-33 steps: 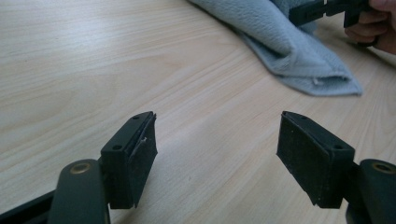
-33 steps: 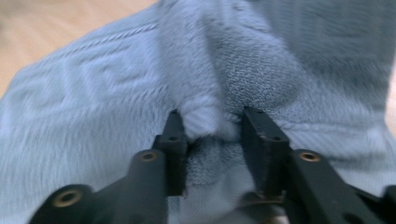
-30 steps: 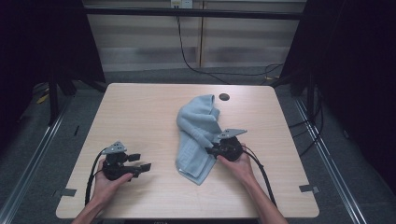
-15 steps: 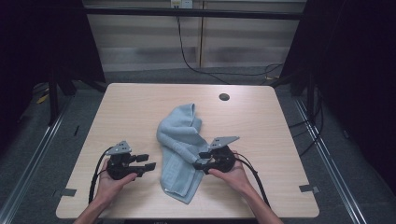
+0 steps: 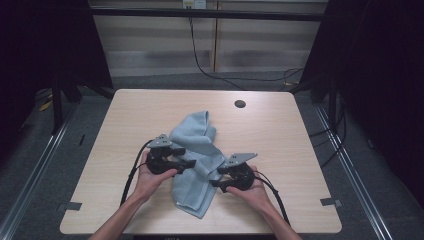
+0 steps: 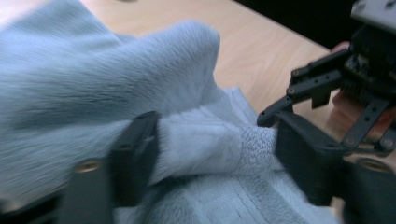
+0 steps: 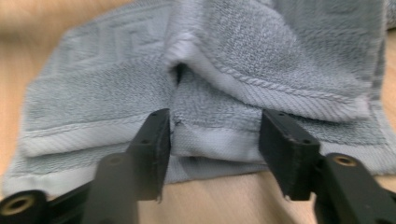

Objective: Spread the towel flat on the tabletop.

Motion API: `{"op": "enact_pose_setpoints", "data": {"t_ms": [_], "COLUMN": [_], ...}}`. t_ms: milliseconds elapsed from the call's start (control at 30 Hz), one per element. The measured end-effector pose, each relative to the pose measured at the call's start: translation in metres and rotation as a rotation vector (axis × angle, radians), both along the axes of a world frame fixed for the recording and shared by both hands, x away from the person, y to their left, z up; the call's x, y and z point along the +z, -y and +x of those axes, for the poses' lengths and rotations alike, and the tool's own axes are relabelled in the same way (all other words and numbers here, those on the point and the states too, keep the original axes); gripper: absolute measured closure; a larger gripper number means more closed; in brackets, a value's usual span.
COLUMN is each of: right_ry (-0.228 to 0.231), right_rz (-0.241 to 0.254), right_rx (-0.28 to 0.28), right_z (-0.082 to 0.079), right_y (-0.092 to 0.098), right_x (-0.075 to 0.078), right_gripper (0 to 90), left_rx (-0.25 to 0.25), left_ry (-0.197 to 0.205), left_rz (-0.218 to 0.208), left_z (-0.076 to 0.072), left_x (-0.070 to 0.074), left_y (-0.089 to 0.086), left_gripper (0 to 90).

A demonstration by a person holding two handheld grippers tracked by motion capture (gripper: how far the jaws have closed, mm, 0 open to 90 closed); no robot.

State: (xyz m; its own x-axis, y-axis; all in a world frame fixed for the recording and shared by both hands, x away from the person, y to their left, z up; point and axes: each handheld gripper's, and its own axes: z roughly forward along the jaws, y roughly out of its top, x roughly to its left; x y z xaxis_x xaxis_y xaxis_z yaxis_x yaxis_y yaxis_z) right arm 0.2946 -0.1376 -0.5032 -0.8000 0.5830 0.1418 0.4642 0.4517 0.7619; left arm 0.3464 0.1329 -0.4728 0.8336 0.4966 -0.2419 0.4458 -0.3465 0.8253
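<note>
— While it is lying crumpled near the middle of the table (image 5: 125,115), where is the towel (image 5: 197,150) running?
— The grey-blue towel is stretching from about 12 o'clock of the table's centre down toward 6 o'clock, folded over itself, with its near end close to the front edge.
— What is the left gripper (image 5: 186,164) doing?
— It is sitting at the towel's 9 o'clock side, pointing toward 3 o'clock. In the left gripper view its jaws are standing apart with a raised fold of towel between them, both pads touching the cloth but not yet squeezed together.
— And the right gripper (image 5: 216,183)?
— It is lying at the towel's 3 o'clock edge, pointing toward 9 o'clock. In the right gripper view (image 7: 214,142) its jaws are spread wide around the hemmed edge of a folded layer, not pinching it.
— Anything farther out?
— A dark round hole (image 5: 240,104) is showing in the tabletop toward 1 o'clock, well apart from the towel.
</note>
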Motion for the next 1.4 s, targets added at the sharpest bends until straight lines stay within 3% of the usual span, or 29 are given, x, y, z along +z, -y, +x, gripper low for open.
{"op": "enact_pose_setpoints", "data": {"t_ms": [33, 167, 233, 267, 300, 333, 367, 433, 467, 500, 633, 767, 800, 833, 867, 900, 967, 1000, 1067, 1133, 1233, 1267, 1400], "right_ry": [-0.002, 0.006, 0.015, 0.022, 0.022, 0.023, 0.018, 0.014, 0.012, 0.01, -0.007, 0.005, 0.025, 0.03, 0.03, 0.059, 0.067, 0.085, 0.097, 0.114, 0.131, 0.158, 0.204], "right_rz": [0.003, -0.012, -0.011, -0.016, -0.016, -0.021, -0.012, -0.006, 0.001, 0.0, 0.021, 0.04, 0.054, 0.063, 0.063, 0.09, 0.098, 0.115, 0.116, 0.117, 0.129, 0.144, 0.163], "right_rx": [-0.003, -0.004, -0.007, -0.009, -0.009, -0.01, -0.017, -0.016, -0.025, -0.029, -0.036, -0.053, -0.079, -0.093, -0.093, -0.145, -0.165, -0.216, -0.244, -0.28, -0.314, -0.361, -0.424], "right_z": [0.0, -0.001, -0.002, -0.003, -0.003, -0.003, -0.003, -0.003, -0.001, -0.001, 0.003, 0.003, 0.004, 0.004, 0.004, 0.006, 0.006, 0.007, 0.008, 0.008, 0.008, 0.008, 0.009], "right_y": [-0.001, -0.005, -0.007, -0.008, -0.008, -0.009, -0.008, -0.007, -0.006, -0.005, -0.002, 0.002, 0.009, 0.013, 0.013, 0.028, 0.033, 0.049, 0.058, 0.069, 0.08, 0.095, 0.12], "right_x": [-0.001, -0.002, -0.003, -0.003, -0.003, -0.003, -0.003, -0.003, -0.003, -0.003, -0.002, 0.005, 0.012, 0.016, 0.016, 0.026, 0.029, 0.036, 0.039, 0.044, 0.05, 0.059, 0.076], "right_gripper": [47.0, 48.0, 48.7, 49.9, 49.9, 53.9, 61.5, 64.5, 74.1, 78.3, 86.2, 86.9, 87.1, 87.3, 87.3, 87.5, 87.6, 87.6, 87.7, 87.7, 87.7, 87.7, 87.7], "left_rx": [0.005, 0.014, 0.018, 0.022, 0.022, 0.037, 0.055, 0.059, 0.043, 0.043, 0.046, 0.046, 0.049, 0.049, 0.051, 0.06, 0.076, 0.088, 0.104, 0.125, 0.152, 0.167, 0.24], "left_ry": [-0.002, 0.002, 0.019, 0.04, 0.04, 0.054, 0.08, 0.084, 0.091, 0.091, 0.063, 0.057, 0.043, 0.043, 0.034, 0.037, 0.044, 0.038, 0.066, 0.068, 0.076, 0.074, 0.086], "left_rz": [0.017, 0.005, 0.036, 0.079, 0.079, 0.115, 0.148, 0.149, 0.151, 0.151, 0.06, 0.017, -0.034, -0.034, -0.068, -0.104, -0.124, -0.18, -0.181, -0.215, -0.229, -0.238, -0.269], "left_z": [0.001, 0.004, 0.001, -0.001, -0.001, -0.003, -0.005, -0.005, -0.005, -0.005, -0.005, -0.006, -0.005, -0.005, -0.004, -0.004, -0.005, -0.004, -0.003, -0.003, -0.003, -0.003, -0.002], "left_x": [-0.003, -0.012, -0.013, -0.015, -0.015, -0.016, -0.016, -0.016, -0.015, -0.015, -0.01, -0.005, 0.0, 0.0, 0.004, 0.011, 0.015, 0.022, 0.03, 0.036, 0.039, 0.041, 0.047], "left_y": [0.001, 0.004, 0.008, 0.011, 0.011, 0.013, 0.015, 0.015, 0.011, 0.011, 0.001, -0.006, -0.013, -0.013, -0.018, -0.026, -0.03, -0.04, -0.049, -0.059, -0.067, -0.072, -0.092], "left_gripper": [25.2, 21.6, 19.5, 19.5, 23.0, 23.0, 33.8, 44.5, 52.5, 57.4, 69.4, 73.1, 74.9, 75.7, 75.7, 76.7, 77.1, 77.3, 77.6, 77.8, 77.8, 77.9, 77.8]}}
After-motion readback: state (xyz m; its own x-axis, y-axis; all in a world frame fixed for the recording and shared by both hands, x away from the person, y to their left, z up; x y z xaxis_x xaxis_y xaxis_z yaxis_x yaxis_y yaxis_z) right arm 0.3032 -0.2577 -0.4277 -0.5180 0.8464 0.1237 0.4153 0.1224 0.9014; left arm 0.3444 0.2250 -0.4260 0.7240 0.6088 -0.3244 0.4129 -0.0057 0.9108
